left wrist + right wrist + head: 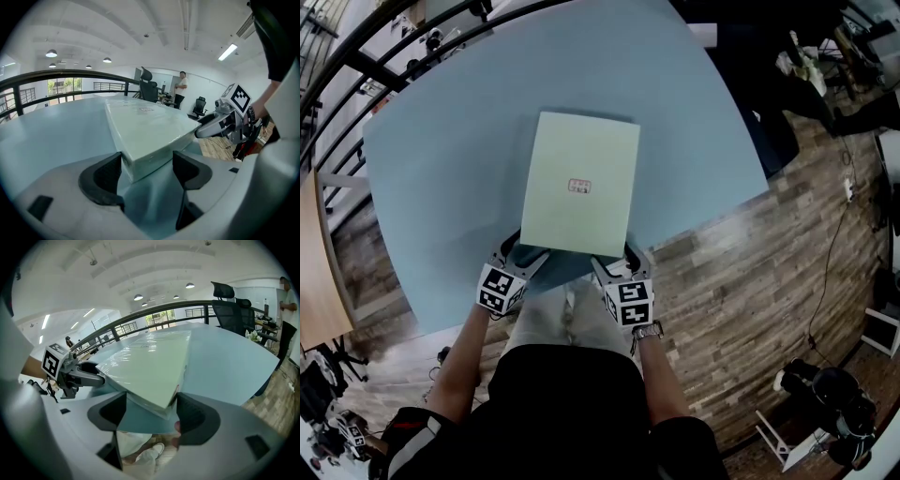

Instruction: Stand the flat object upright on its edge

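A flat pale green shrink-wrapped box (581, 183) with a small red label lies on the round light blue table (441, 169), its near edge close to the table's rim. My left gripper (523, 251) stands open at the box's near left corner. In the left gripper view that corner (150, 126) pokes between the pads, with a gap on the right side. My right gripper (617, 260) stands open around the near right corner (150, 366), which sits between its pads. Each gripper shows in the other's view: the right (220, 124), the left (75, 373).
A black railing (356, 56) curves round the table's far left side. Wood-plank floor (750, 281) lies to the right and below the near rim. Office chairs (229, 305) and a standing person (180, 89) are far off. A wooden surface (314, 272) sits at the left.
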`<act>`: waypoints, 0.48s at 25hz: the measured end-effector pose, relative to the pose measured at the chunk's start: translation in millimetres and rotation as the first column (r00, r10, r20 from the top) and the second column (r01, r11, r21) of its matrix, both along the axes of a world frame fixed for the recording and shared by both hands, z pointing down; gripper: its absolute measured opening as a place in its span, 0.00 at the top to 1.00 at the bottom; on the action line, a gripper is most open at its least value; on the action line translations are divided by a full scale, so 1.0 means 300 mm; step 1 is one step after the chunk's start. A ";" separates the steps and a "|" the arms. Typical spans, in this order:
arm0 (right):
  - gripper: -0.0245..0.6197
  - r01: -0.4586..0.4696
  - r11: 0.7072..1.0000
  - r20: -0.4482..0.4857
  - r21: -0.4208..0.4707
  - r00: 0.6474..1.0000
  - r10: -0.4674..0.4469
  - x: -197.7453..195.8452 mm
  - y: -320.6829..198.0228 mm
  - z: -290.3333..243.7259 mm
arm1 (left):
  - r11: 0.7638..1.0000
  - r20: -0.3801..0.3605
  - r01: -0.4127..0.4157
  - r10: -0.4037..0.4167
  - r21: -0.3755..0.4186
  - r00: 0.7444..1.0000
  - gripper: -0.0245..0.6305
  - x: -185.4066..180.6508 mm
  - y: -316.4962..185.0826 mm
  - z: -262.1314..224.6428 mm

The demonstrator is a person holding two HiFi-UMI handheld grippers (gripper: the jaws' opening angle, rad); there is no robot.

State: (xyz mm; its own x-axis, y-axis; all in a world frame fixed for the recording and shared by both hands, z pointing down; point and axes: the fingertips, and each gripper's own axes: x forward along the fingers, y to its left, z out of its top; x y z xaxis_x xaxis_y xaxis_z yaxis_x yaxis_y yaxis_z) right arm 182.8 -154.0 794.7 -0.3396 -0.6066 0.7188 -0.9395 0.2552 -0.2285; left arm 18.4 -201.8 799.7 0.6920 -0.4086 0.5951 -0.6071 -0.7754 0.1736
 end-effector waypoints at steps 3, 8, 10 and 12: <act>0.48 -0.002 1.000 0.001 0.003 1.000 0.002 0.002 0.000 -0.005 | 1.000 -0.019 0.018 -0.018 -0.009 1.000 0.47 0.003 -0.002 -0.010; 0.48 -0.005 1.000 0.009 0.005 1.000 0.005 0.006 -0.001 -0.017 | 1.000 -0.030 0.018 -0.018 -0.018 0.999 0.47 0.006 0.001 -0.022; 0.48 -0.003 1.000 0.010 0.012 1.000 0.003 0.007 -0.004 -0.031 | 1.000 -0.034 0.019 -0.019 -0.012 0.999 0.47 0.007 0.000 -0.037; 0.48 -0.002 1.000 0.008 0.019 1.000 0.002 0.012 -0.005 -0.047 | 1.000 -0.045 0.025 -0.025 -0.010 0.999 0.47 0.012 -0.001 -0.053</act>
State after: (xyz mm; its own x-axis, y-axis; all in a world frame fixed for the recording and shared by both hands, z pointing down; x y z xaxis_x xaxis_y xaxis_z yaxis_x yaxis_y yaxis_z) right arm 186.3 -155.6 780.6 -0.3443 -0.6208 0.7043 -0.9381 0.2578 -0.2313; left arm 21.9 -202.0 783.9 0.7078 -0.4205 0.5676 -0.6177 -0.7583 0.2085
